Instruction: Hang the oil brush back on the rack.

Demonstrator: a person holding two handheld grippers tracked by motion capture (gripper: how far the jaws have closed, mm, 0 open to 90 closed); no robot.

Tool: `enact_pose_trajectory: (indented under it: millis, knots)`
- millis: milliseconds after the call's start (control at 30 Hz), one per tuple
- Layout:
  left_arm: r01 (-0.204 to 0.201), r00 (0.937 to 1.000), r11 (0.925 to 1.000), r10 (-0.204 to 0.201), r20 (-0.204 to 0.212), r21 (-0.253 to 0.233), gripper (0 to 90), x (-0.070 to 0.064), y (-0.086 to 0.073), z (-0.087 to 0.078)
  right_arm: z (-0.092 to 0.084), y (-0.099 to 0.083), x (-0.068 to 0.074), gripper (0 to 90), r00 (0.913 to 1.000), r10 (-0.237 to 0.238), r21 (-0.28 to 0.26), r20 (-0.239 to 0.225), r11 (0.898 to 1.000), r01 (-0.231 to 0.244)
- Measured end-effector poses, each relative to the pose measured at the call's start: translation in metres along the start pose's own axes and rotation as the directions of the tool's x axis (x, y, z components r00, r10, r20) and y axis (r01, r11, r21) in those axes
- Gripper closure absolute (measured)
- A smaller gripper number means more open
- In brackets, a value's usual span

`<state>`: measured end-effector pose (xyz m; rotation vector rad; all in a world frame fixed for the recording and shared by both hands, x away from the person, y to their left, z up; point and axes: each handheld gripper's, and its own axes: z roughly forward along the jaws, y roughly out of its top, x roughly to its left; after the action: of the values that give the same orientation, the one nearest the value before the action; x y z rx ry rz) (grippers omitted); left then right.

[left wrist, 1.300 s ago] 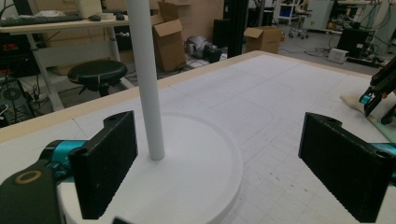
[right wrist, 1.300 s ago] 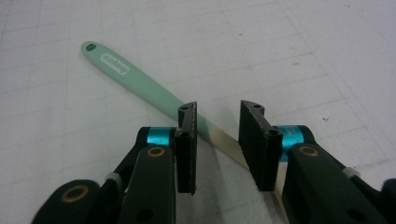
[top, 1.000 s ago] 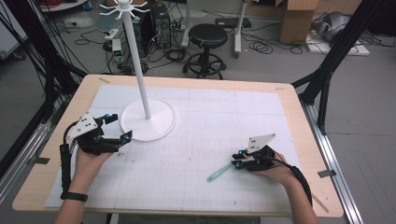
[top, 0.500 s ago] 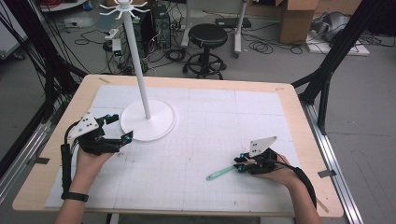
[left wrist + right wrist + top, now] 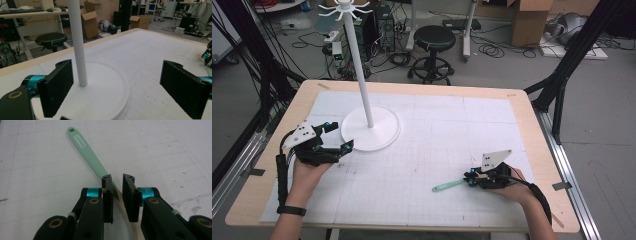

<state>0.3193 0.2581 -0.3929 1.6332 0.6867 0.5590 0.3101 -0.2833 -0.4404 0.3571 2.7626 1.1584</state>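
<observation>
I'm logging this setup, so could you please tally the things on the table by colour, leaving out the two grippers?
White: 1, the tall stand with a round base and hooks on top.
Mint green: 1, the utensil handle that lies between the jaws of the right gripper.
Total: 2 things on the table.

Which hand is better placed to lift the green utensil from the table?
Right. The right tool already straddles the green utensil, its jaws nearly closed around it. The left tool is open by the white stand, far from the utensil.
</observation>
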Motion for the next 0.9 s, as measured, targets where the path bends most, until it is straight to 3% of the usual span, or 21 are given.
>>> enact_pose_trajectory:
  millis: [100,133,267,667,900]
  knots:
    - [0.002,1.0,1.0,-0.002,0.001,-0.002,12.4,0.0004,0.0,-0.0003,-0.0004,-0.0002,0.001,80.6,1.0,0.0,0.001,-0.006,1.0,0.0]
    - [0.003,1.0,1.0,-0.003,0.0,-0.003,12.4,0.0002,0.0001,-0.0003,-0.0011,-0.0008,0.003,80.1,0.9996,-0.027,0.002,-0.004,1.0,0.027]
    - [0.004,1.0,1.0,-0.004,0.001,-0.003,12.3,0.0,-0.0001,-0.0001,-0.0003,-0.0008,0.002,78.1,0.9988,-0.045,0.013,-0.017,0.999,0.046]
    - [0.005,1.0,1.0,-0.005,0.001,-0.002,12.4,0.0005,-0.0001,0.0001,0.0,0.0032,0.0024,80.5,0.9978,-0.065,0.042,-0.014,0.997,0.066]
    - [0.007,1.0,0.9999,-0.007,0.002,-0.009,12.4,0.0004,0.0005,-0.0009,-0.0009,0.0067,0.0011,83.6,0.9996,-0.026,0.03,-0.013,0.999,0.027]
